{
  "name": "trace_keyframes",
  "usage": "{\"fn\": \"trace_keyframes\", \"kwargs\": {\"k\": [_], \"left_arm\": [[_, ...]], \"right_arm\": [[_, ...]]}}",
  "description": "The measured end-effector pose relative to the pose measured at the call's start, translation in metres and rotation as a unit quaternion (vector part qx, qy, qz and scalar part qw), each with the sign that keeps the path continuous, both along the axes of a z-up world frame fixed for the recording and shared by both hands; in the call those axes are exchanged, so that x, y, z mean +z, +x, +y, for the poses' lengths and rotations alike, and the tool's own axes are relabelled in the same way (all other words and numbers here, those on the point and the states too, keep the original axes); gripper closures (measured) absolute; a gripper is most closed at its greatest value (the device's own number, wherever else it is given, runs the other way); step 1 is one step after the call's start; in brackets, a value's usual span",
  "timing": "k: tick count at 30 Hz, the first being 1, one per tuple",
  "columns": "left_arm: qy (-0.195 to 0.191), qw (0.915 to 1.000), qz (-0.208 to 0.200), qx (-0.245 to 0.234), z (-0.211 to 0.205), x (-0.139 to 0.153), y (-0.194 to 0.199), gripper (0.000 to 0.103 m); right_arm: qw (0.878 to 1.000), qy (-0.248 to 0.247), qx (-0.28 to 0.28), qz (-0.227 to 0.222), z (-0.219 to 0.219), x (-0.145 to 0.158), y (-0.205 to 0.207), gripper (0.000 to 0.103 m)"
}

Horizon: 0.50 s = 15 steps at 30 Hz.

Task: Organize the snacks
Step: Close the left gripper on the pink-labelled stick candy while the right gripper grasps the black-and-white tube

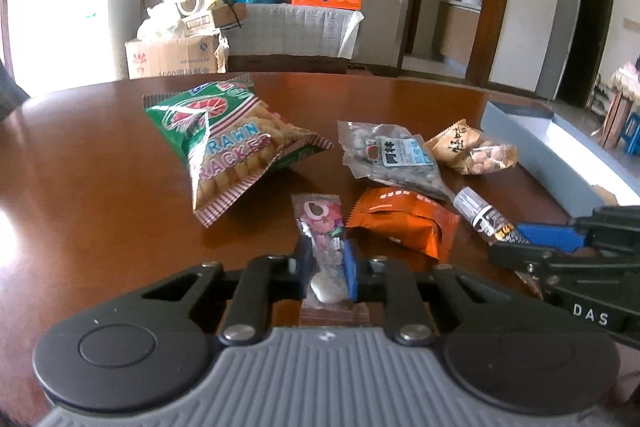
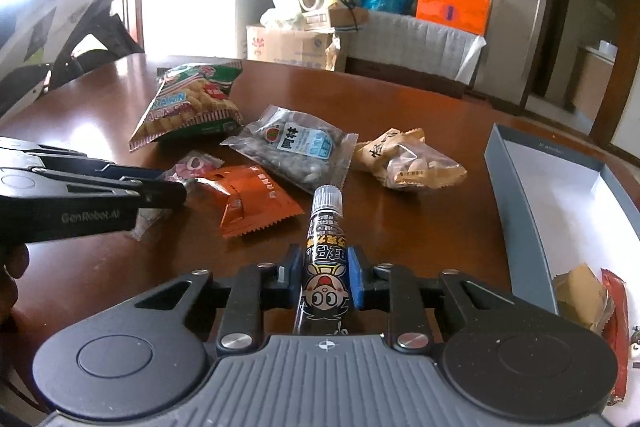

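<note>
left claw [image 1: 326, 259] clenched on pink candy packet [image 1: 320, 227]; right claw [image 2: 325, 271] grasping black snack stick [image 2: 325, 259], both lengthwise, likely bound for grey box [image 2: 520, 211] beside surface [image 2: 420, 227] clutter.

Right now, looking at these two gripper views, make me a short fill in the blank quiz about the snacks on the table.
1. The left gripper is shut on a slim ____ candy packet.
2. The right gripper grips a black ____ with a cartoon face.
3. The big green bag holds prawn ____.
4. The grey box stands at the table's ____ side.

Missing words: pink; tube; crackers; right
</note>
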<state>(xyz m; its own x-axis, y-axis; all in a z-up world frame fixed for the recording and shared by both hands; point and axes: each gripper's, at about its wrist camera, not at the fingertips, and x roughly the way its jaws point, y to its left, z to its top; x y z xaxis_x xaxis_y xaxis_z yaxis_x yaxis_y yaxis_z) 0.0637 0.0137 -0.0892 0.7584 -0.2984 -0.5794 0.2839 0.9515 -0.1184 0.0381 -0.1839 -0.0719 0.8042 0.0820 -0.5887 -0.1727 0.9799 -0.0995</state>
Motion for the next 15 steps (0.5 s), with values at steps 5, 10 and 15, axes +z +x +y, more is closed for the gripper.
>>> {"fn": "trace_keyframes", "kwargs": {"k": [5,10,15], "left_arm": [[0.000,1.0000,-0.006,0.008,0.003,0.003,-0.006,0.094],[0.005,0.9997,-0.023,0.008,0.004,0.010,-0.013,0.094],[0.018,0.9995,-0.024,0.006,0.002,0.013,-0.017,0.094]], "right_arm": [[1.000,0.003,0.006,-0.007,0.001,0.005,-0.006,0.077],[1.000,0.006,0.012,-0.015,0.004,0.011,-0.011,0.077],[1.000,0.010,0.014,-0.018,0.004,0.014,-0.012,0.077]]}}
